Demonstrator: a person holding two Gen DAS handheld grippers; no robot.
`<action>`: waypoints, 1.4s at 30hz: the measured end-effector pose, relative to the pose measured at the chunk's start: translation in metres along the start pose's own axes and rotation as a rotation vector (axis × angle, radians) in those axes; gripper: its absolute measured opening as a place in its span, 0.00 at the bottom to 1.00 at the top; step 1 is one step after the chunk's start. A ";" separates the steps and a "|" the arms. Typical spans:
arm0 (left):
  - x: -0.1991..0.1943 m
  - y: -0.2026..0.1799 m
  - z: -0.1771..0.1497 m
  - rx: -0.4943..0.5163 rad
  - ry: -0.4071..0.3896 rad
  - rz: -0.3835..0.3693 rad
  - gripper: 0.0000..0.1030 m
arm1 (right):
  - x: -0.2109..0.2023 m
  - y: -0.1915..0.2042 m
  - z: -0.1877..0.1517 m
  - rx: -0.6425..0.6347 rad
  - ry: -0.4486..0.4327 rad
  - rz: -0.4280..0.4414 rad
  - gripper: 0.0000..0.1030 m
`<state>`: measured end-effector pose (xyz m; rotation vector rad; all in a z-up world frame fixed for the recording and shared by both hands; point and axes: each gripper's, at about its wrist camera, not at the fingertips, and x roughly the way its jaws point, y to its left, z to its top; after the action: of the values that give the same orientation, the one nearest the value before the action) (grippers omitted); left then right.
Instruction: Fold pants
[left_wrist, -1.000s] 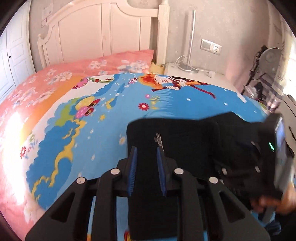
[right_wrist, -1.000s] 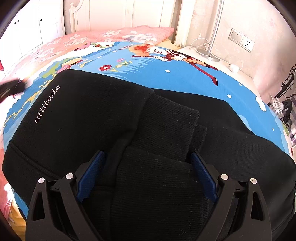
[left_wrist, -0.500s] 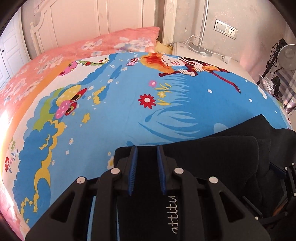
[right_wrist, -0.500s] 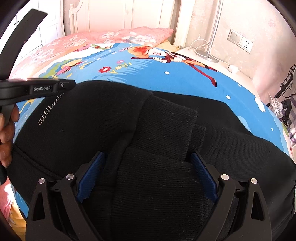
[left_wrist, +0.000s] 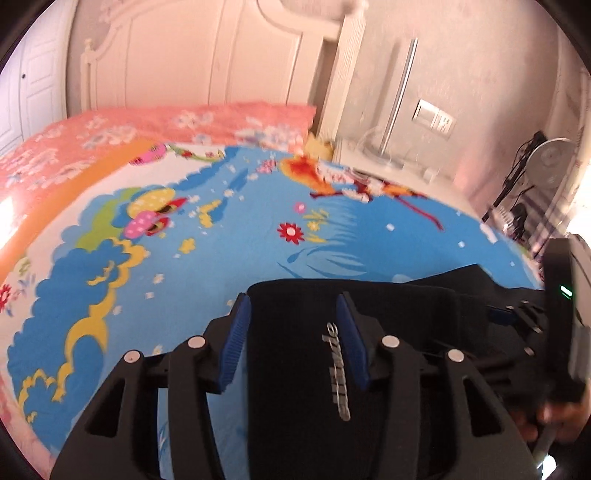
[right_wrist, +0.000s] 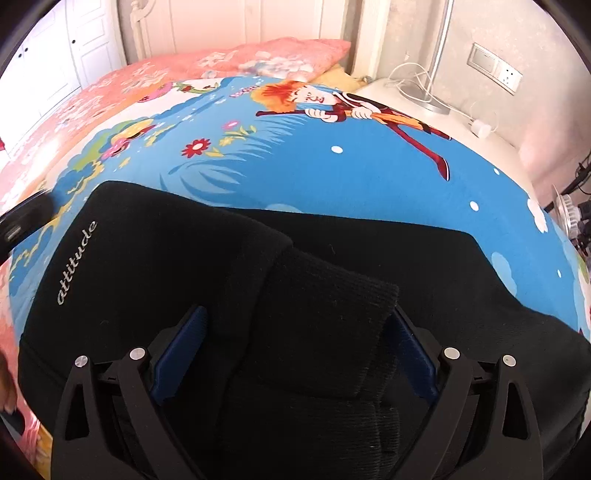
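Bedroom light falls on a bed whose cartoon bedsheet (right_wrist: 332, 177) is mostly bright blue, with a pink floral pillow (right_wrist: 273, 59) at the white headboard (left_wrist: 192, 59) and a lamp on the nightstand (right_wrist: 436, 107) off the pillow's right end. On the sheet's near part, well short of the pillow, lie the black pants (right_wrist: 229, 280), already doubled over so that the leg bearing the silver "attitude" lettering sits on top with a ribbed cuff (right_wrist: 332, 317) beside it. The left gripper (left_wrist: 293, 314) has just been opening; its blue pads now stand apart on either side of the folded edge rather than pinching it, which reads as letting the flap go once laid. The right gripper (right_wrist: 295, 339) hangs over the cuff with jaws spread wide, pads clear of the knit — likely steadying or about to smooth the stack. One more fold probably remains.
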<state>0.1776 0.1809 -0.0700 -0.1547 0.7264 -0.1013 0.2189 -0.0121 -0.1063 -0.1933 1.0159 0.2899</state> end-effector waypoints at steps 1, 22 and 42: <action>-0.013 0.001 -0.008 0.000 -0.028 -0.006 0.47 | -0.003 -0.003 0.000 0.002 -0.003 0.011 0.88; -0.038 -0.217 -0.179 1.031 -0.136 0.218 0.47 | -0.025 -0.081 -0.051 0.325 0.194 0.434 0.56; -0.046 -0.209 -0.172 1.079 -0.113 0.205 0.09 | -0.074 -0.056 -0.027 0.210 0.066 0.411 0.56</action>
<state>0.0204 -0.0363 -0.1297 0.9350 0.4922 -0.2717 0.1789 -0.0839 -0.0553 0.2007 1.1407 0.5488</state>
